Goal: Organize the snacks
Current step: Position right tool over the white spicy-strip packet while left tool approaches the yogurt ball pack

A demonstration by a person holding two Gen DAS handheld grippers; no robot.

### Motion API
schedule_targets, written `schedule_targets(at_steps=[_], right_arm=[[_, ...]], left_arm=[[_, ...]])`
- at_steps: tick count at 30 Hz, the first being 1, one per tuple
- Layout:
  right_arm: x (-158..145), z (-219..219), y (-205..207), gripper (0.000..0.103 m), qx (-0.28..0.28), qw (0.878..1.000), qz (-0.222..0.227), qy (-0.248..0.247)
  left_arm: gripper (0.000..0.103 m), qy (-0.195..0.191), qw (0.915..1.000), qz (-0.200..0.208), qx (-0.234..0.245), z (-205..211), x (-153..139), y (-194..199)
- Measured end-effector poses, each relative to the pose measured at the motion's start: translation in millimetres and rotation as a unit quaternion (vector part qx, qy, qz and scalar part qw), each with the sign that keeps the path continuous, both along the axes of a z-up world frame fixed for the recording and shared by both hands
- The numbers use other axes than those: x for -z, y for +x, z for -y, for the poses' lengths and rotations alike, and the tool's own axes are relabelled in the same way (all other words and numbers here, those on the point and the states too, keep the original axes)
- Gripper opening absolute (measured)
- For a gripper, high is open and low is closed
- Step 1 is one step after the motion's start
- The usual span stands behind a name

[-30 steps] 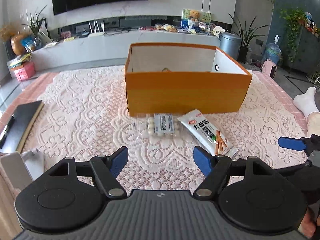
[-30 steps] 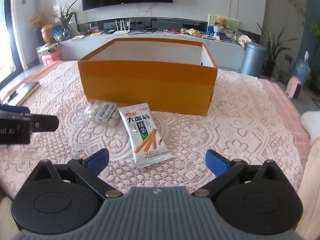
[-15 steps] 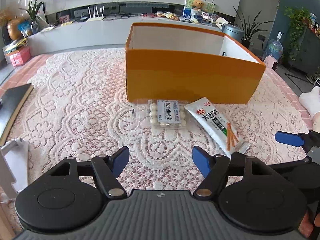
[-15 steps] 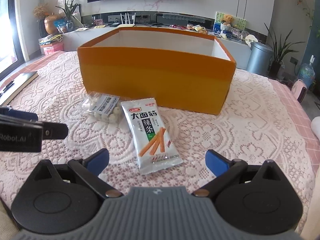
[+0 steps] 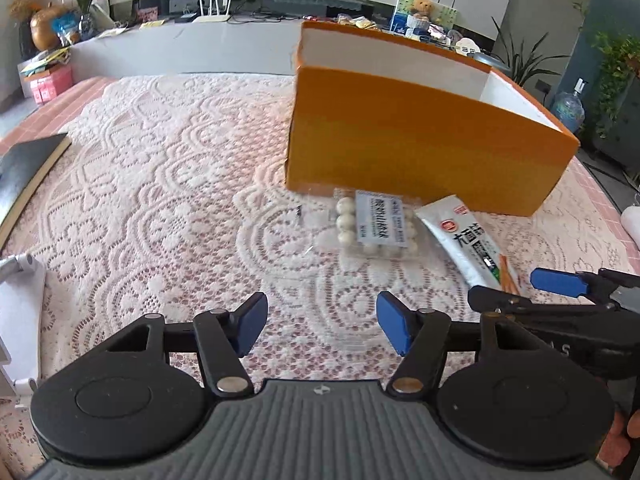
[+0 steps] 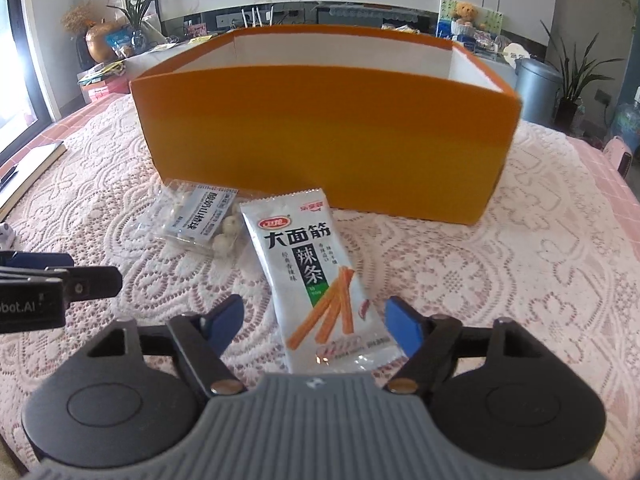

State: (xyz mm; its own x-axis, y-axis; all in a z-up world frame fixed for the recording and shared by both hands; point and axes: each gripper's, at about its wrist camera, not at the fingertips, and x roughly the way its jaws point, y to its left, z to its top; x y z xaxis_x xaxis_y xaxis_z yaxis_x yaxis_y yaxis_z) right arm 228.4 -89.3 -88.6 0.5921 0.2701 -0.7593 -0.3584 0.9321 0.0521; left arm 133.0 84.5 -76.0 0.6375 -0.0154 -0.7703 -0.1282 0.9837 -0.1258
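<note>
Snack packet reads "大面筋 辣条"; your right gripper jaws closing round it, not touching; left gripper jaws closing, empty.

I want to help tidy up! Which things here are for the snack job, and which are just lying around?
For the job:
- white spicy-stick packet, between the right tool's closing jaws
- clear pack of white balls, ahead of the left tool
- orange box

Just lying about:
- black notebook
- lace tablecloth
- grey bin
- teddy bear
</note>
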Motion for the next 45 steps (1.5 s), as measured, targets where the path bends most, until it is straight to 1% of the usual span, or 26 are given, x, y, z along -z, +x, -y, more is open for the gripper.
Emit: schedule_targets(at_steps=[1,3,5,6,10,14,19,22,28,30,35,39,41,43,45], right_arm=[[2,-2,3,0.07,-0.001,1.0,-0.001,0.0],[6,-5,6,0.069,-0.002,1.0,-0.002,-0.004],[8,-9,10,0.065,-0.002,1.0,0.003,-0.011],[9,-9,10,0.061,-0.003,1.0,0.005,-0.011],[10,-10,11,0.058,-0.009,1.0,0.012,-0.007],[9,-4,9,0.055,-0.015,1.0,0.017,-0.002],[7,-2,3,0.053,-0.029,0.999,0.024,-0.007],[6,-2,-1,0.052,-0.033,0.999,0.029,-0.009],[0,4,-10,0.05,-0.04,0.997,0.058,-0.027],[-1,7,-9,0.05,-0.034,0.997,0.058,-0.032],[2,24,6,0.05,0.023,0.998,0.037,-0.052],[6,35,13,0.053,0.041,0.998,0.023,-0.047],[6,37,13,0.056,0.04,0.998,0.024,-0.038],[4,35,10,0.064,0.031,0.998,0.036,-0.04],[3,32,7,0.068,0.021,0.997,0.052,-0.045]], left_arm=[[0.072,0.0,1.0,0.0,-0.001,-1,2,0],[0.072,0.002,1.0,0.001,0.001,-3,4,0],[0.072,0.004,1.0,0.003,0.004,-2,6,-1],[0.072,0.005,1.0,0.004,0.006,-2,7,0],[0.07,0.012,0.9999,0.005,0.009,0,10,1],[0.069,0.013,0.9997,0.014,0.017,2,11,0],[0.065,0.012,0.9989,0.032,0.032,6,8,-4],[0.065,0.009,0.9983,0.04,0.041,8,8,-4],[0.065,0.008,0.9969,0.052,0.058,17,6,-4],[0.065,0.014,0.9967,0.05,0.062,20,6,-2],[0.067,0.05,0.9944,0.046,0.082,28,3,6],[0.074,0.074,0.9924,0.036,0.091,27,4,18],[0.076,0.088,0.9915,0.034,0.09,24,7,27],[0.076,0.11,0.9896,0.036,0.084,21,10,34],[0.076,0.117,0.9886,0.033,0.088,17,15,41]])
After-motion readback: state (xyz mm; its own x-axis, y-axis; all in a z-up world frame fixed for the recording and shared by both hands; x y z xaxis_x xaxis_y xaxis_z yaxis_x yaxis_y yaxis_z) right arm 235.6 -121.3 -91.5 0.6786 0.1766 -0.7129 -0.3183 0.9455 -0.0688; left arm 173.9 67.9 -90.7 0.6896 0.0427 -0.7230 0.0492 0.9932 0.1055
